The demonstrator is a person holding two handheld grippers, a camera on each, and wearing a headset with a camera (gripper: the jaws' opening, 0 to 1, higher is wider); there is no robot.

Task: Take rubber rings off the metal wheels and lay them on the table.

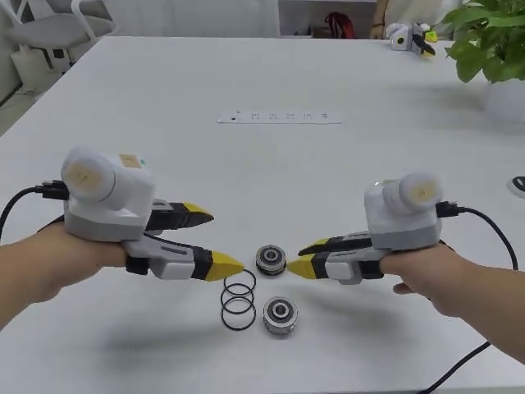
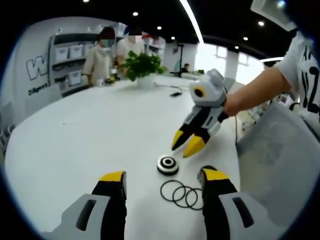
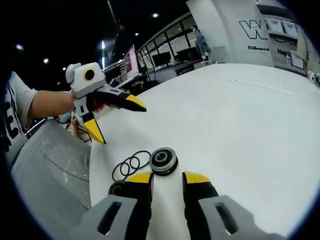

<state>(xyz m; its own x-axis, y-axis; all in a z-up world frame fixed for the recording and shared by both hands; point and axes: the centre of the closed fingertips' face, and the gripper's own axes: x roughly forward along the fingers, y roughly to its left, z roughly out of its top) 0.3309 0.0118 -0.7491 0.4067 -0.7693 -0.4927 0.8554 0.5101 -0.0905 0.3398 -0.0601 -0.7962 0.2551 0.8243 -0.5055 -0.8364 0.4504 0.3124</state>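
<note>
A person at a white workbench [image 1: 369, 164] holds a two-jaw gripper in each hand over two small metal wheels, with three black rubber rings [image 1: 238, 300] lying loose on its top in an overlapping row. The left gripper [image 1: 212, 240] has its yellow-tipped jaws spread wide and empty, pointing in from the left just above the rings. The right gripper [image 1: 299, 256] has its jaws a narrow gap apart, also empty, their tips just beside the far wheel [image 1: 271, 259], which stands free on the table between the two tools. That wheel shows a dark band round its rim and so appears to carry rubber not yet removed. The near wheel [image 1: 280, 315], just right of the rings, looks like bare grey metal, though its rim is too small to read with certainty. The step in hand appears to be stripping the far wheel. Done well, it likely calls for one gripper to clamp the wheel by its hub or flat faces so it cannot roll or skid, leaving the rim clear. The other would catch one thin ring at its edge and peel it sideways over the flange rather than pulling straight, since stretched rubber may snap back or flick away. The freed ring belongs flat beside the three lying there.
</note>
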